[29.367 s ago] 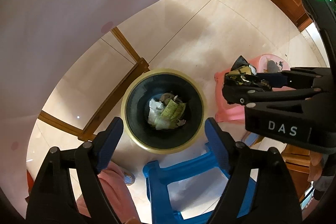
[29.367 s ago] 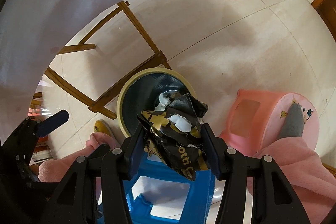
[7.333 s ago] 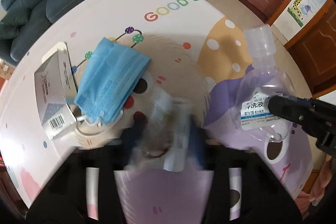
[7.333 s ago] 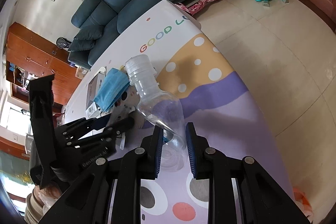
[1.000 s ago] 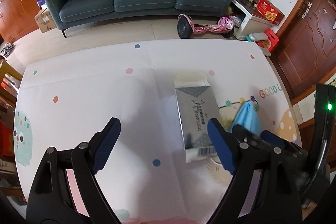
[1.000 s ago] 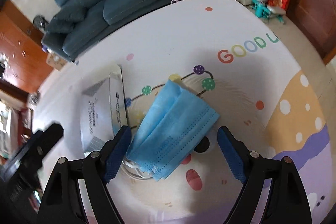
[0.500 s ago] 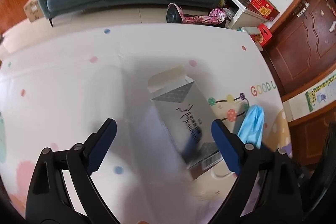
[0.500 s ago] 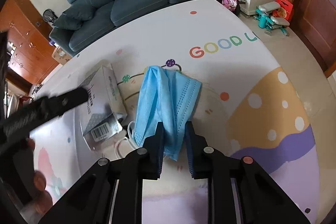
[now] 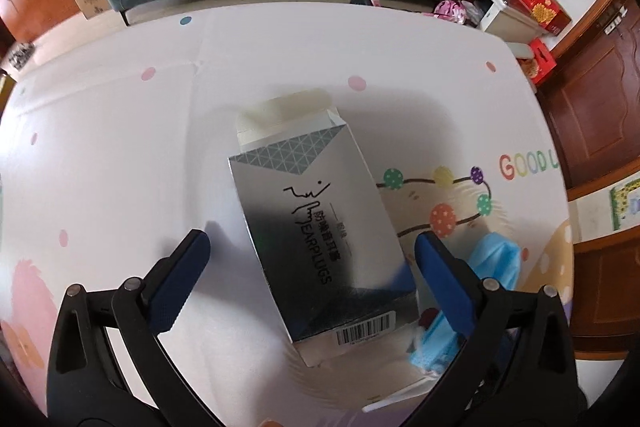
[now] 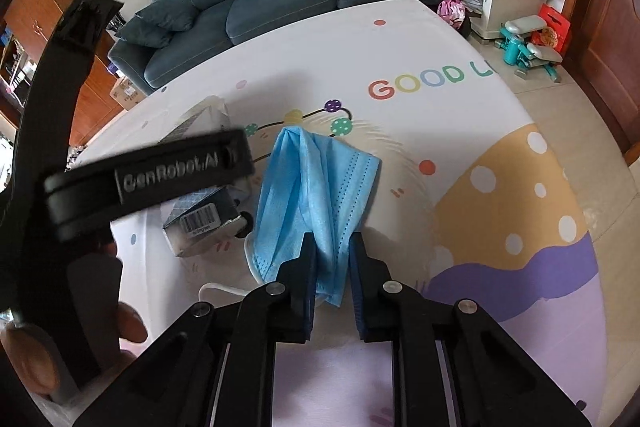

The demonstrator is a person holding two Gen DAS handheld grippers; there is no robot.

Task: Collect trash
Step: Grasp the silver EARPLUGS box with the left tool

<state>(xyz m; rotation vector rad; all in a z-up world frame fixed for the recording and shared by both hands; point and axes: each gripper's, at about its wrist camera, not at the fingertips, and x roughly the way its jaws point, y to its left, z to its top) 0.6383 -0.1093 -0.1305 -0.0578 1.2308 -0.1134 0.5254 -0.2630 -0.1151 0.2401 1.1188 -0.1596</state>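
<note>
The left claw [image 9: 310, 281] is above the silver earplug box [image 9: 320, 231], and its jaws are opening wide. The box lies flat on the bench [image 9: 120, 155], in the middle of the frame, between the two blue pads but not touching them. The right claw [image 10: 331, 269] is squeezed tight on the blue face mask [image 10: 316, 187]. The mask sticks up from the pads toward the middle of the frame, just right of the box.

Right gripper [image 10: 331, 259] clamped on crumpled blue pleated face mask [image 10: 316, 183], above white cartoon-printed table mat [image 10: 400, 131]; silver cardboard box [image 10: 200, 217] just left, partly behind black left gripper [image 10: 148, 179].
</note>
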